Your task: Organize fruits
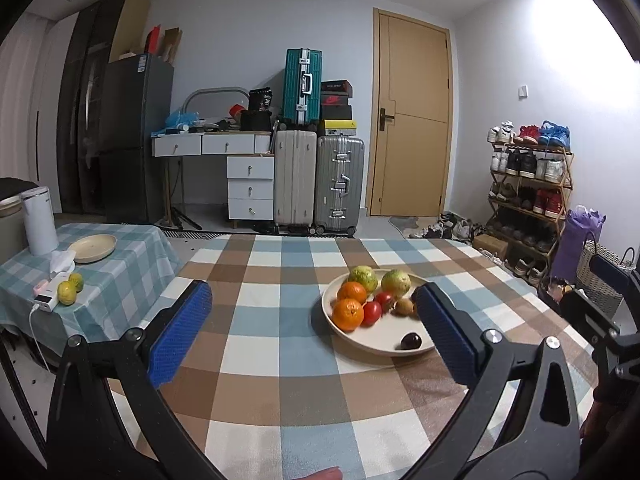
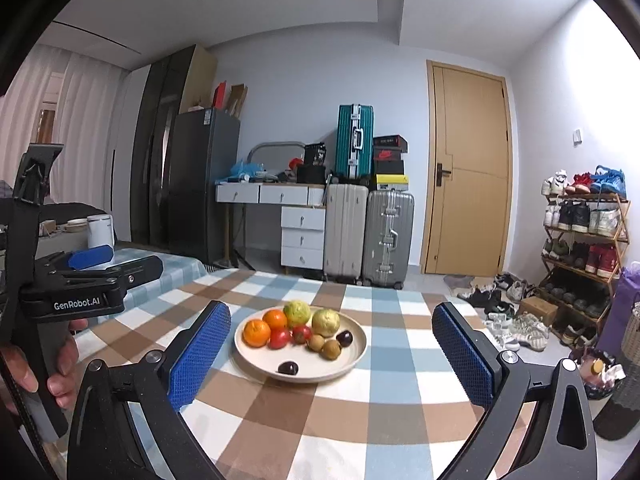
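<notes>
A: Nearest the cameras, what do the two tools show?

B: The left hand-held gripper [image 1: 312, 320] has its blue pads spread wide with nothing between them, and so does the right hand-held gripper [image 2: 332, 344]. Both hang above the checked desk [image 2: 304, 420], clear of the cloth. In the right wrist view a hand [image 2: 60, 364] grips the left tool's handle.

A: And just beyond them?

B: A cream plate [image 2: 352, 354] sits on the desk. It holds two oranges [image 2: 257, 333], two red tomato-like fruits [image 2: 279, 338], two brown kiwi-like fruits [image 2: 331, 349] and two yellow-green fruits [image 2: 325, 322], all grouped at its far side. Two dark plum-like fruits are there too; one [image 2: 288, 367] lies alone near the front rim.

A: Farther out?

B: On the side desk [image 1: 120, 280] to the left, two yellow-green citrus [image 1: 67, 292] lie near an empty cream plate [image 1: 95, 247].

A: Which step is this?

B: It cannot be settled. The layout fits fruit gathered onto the near plate with two pieces outstanding, or fruit being sorted out to the second plate. Any next grasp would call for a gentle closing of the pads across a round, roll-prone fruit.
</notes>
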`<state>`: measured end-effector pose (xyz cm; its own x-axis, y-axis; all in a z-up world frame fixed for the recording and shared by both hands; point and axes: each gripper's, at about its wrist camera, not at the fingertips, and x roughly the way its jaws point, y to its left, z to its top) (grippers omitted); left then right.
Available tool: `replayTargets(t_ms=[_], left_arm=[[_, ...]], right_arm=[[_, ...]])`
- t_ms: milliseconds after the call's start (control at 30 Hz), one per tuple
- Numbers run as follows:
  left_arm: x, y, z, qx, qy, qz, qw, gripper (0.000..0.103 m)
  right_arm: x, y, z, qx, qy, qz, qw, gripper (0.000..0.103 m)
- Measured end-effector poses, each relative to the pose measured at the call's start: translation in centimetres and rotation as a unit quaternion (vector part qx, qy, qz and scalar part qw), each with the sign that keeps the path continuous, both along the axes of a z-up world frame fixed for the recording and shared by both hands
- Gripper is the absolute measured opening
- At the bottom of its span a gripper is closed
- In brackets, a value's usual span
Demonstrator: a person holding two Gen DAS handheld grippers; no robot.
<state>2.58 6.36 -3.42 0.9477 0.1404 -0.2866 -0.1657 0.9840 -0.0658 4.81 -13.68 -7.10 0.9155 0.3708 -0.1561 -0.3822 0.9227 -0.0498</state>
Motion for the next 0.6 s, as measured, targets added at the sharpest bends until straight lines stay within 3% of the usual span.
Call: replayTargets(t_ms=[600], left_arm=[[1.5, 0.1, -5.5, 0.016, 0.02, -0.008, 0.9996, 0.102]], right_arm=[[2.5, -0.8, -3.7, 0.007, 0.058, -0.005, 0.998, 0.103]])
